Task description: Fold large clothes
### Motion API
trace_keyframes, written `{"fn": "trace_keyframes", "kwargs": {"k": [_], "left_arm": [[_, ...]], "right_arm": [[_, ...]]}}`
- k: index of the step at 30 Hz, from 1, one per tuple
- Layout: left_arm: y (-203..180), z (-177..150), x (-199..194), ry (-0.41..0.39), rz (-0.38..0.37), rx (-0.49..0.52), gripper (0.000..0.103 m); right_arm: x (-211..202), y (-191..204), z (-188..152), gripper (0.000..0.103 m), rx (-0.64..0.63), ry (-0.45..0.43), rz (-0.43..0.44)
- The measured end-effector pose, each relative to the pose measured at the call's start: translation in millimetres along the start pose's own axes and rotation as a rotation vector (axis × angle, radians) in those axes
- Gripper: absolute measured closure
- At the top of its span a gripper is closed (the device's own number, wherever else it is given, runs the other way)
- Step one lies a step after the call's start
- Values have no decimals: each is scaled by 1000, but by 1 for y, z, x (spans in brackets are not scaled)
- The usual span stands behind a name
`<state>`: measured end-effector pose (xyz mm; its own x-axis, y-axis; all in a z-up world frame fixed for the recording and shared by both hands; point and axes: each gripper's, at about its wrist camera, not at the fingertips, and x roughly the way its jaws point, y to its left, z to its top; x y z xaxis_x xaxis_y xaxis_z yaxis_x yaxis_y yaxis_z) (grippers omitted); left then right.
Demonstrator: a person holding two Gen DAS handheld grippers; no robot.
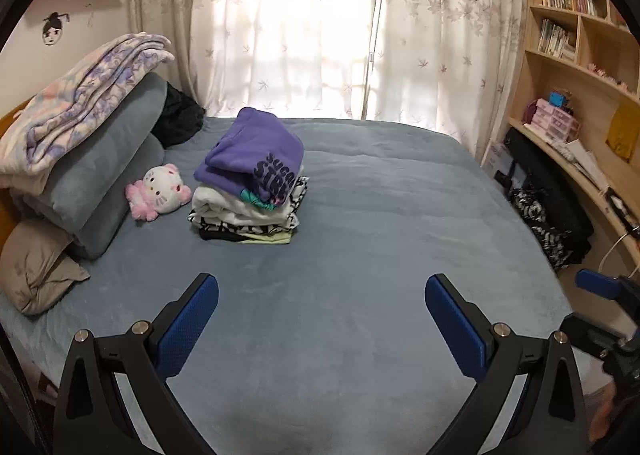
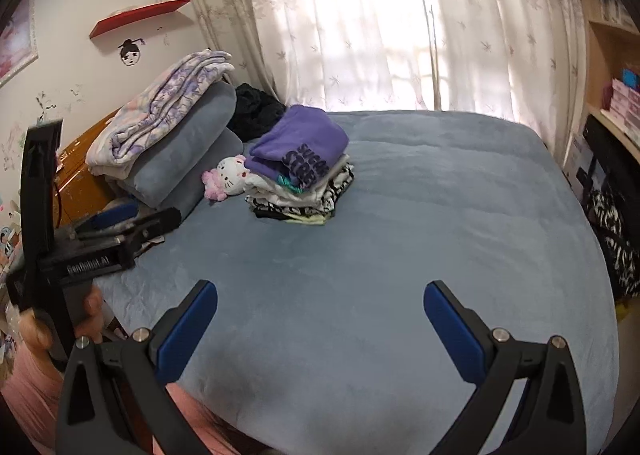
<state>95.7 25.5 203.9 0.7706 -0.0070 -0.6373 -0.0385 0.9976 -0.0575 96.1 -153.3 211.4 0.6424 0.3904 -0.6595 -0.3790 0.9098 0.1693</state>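
The folded clothes sit in a neat pile [image 1: 248, 191] on the blue bed [image 1: 360, 255], purple sweatshirt [image 1: 256, 151] on top — stacked beside the toy cat [image 1: 160, 191] to keep the bed free. Left tool [image 1: 322, 319] and right tool [image 2: 320, 325] hang spread wide, empty — nothing left to grab nearby.

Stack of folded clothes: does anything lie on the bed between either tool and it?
Nothing visible does. Bare blue bedcover runs from the open left tool and open right tool up to the stack of folded clothes. The plush toy sits off beside it.
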Motion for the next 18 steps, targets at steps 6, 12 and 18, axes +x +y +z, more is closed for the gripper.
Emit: {"fn": "trace_keyframes", "kwargs": {"k": [6, 12, 18], "left_arm": [[-20, -54, 32, 39, 48, 24, 1], [-16, -96, 65, 130, 49, -32, 1], [-14, -114, 79, 142, 101, -20, 1]], "right_arm": [[21, -6, -46, 0, 53, -20, -83], [58, -4, -91, 0, 52, -9, -195], [80, 3, -108, 0, 65, 21, -205]]}}
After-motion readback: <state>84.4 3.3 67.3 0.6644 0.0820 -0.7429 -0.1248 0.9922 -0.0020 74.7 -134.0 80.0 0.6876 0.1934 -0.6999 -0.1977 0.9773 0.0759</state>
